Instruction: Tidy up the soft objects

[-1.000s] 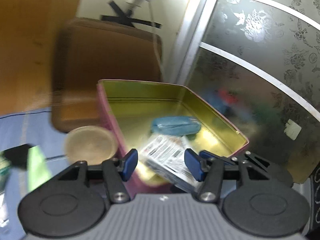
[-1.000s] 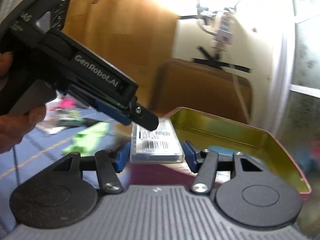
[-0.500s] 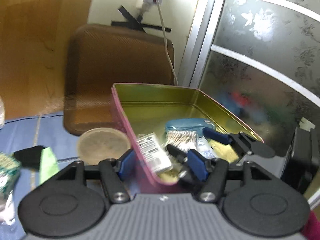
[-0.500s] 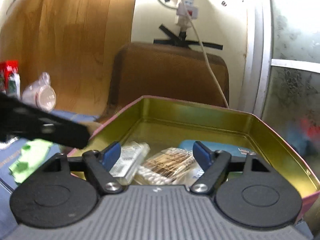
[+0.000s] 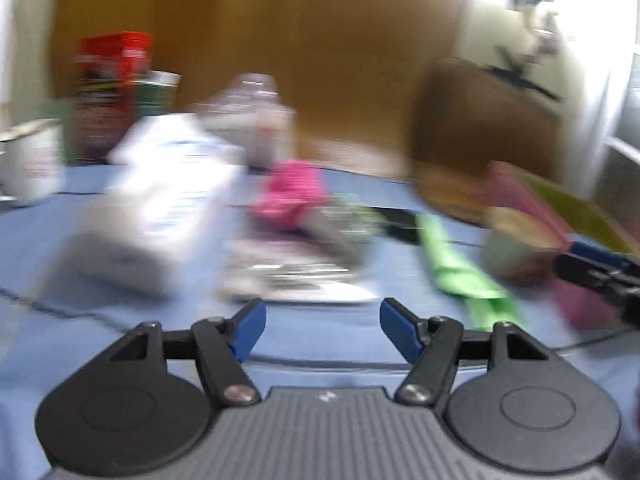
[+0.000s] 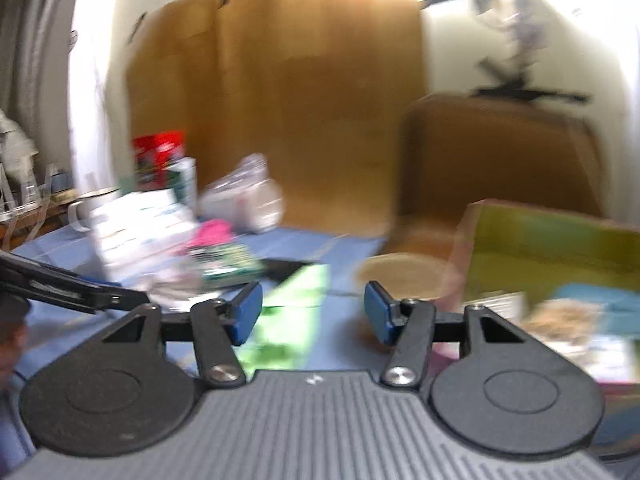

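Both views are motion-blurred; detail is limited.

Left tool [image 5: 322, 330]: jaws apart, nothing between them; they have just been opening. It points over the blue worktop [image 5: 120, 340] toward the loose pile. Right tool [image 6: 312, 316]: jaws apart and empty; they have just been closing in from a wider spread.

Task items: several packets already lie in the tin box [image 6: 560, 248] at right of the right view, among them a blue pouch [image 6: 600, 300] and a cotton-swab pack [image 6: 564, 316]. Left outside, on the worktop: pink soft bundle [image 5: 290, 194], green strip [image 5: 460, 268], flat silvery packet [image 5: 296, 280], large white pack [image 5: 168, 200].

Step in hand (judgement): the left tool goes for the next loose item, probably the silvery packet just ahead of its jaws. To do it well: slow down so the view clears, centre the jaws on one item only, come in low along the worktop, pinch the packet's edge rather than its slack middle, and keep clear of the green strip beside it.

View differences: only the right view shows the tin's contents and the round lid [image 6: 404, 276] beside it, plus the left tool's finger at mid-left. Only the left view shows the silvery packet unobstructed; the right tool's finger shows at its right edge.
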`<state>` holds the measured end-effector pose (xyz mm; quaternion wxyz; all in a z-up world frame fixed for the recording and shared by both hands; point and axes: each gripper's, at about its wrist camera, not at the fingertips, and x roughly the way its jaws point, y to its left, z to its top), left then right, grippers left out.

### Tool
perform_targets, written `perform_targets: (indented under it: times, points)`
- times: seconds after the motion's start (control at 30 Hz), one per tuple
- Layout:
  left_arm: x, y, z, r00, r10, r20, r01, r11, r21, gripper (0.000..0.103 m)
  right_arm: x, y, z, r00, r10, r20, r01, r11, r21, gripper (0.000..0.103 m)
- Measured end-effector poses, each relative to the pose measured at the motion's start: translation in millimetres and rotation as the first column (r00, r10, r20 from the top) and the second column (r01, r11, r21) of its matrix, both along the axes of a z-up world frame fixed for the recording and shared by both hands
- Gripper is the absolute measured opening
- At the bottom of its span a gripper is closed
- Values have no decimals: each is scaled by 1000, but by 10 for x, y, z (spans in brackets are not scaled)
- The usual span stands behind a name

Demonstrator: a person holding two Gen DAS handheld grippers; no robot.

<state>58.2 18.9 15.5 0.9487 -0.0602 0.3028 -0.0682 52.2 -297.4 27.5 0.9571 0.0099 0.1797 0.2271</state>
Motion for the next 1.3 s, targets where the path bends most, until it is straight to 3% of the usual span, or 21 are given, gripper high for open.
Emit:
perform_targets:
  times: [0.07,0.1,0.13,0.2,0.33,0.57,0.67,0.73,0.83,1.13,1.3]
  points:
    - [-11,207,-87,998,66,4,-67,998,14,65,150,256,-8,997,41,-65,-39,999,30,61]
    - [-8,292,-139,997,82,3,-82,997,-8,63,233,367,-11,994,55,-91,-51,998,48,67]
    - [-13,378,-149,996,87,6,-87,994,-63,63,323,474,-9,992,59,-113,-52,996,66,80]
    - [-54,472,-115,994,96,47,-89,988,-127,67,509,675,-11,987,47,-156,-29,993,117,90]
    - [-115,550,-85,991,91,93,-74,981,-180,67,889,986,-36,966,33,-257,16,982,188,90]
    - [-159,533,-103,989,75,126,-50,981,-190,67,1317,1272,-277,905,-2,-425,100,973,209,91]
    - [-171,521,-108,989,68,135,-42,982,-184,68,1344,1352,-289,918,-25,-397,103,979,176,90]
    - [-184,518,-108,988,67,140,-40,982,-184,69,1347,1371,-285,922,-30,-386,98,983,157,82]
    - [-178,516,-106,988,68,138,-42,982,-183,69,1339,1367,-288,931,-37,-363,91,987,132,77]
    - [-149,478,-113,990,65,124,-45,987,-155,69,984,1173,-219,961,-3,-276,26,996,81,75]
    - [-128,414,-119,993,44,113,-31,993,-116,71,679,963,-186,961,47,-272,-22,995,95,75]
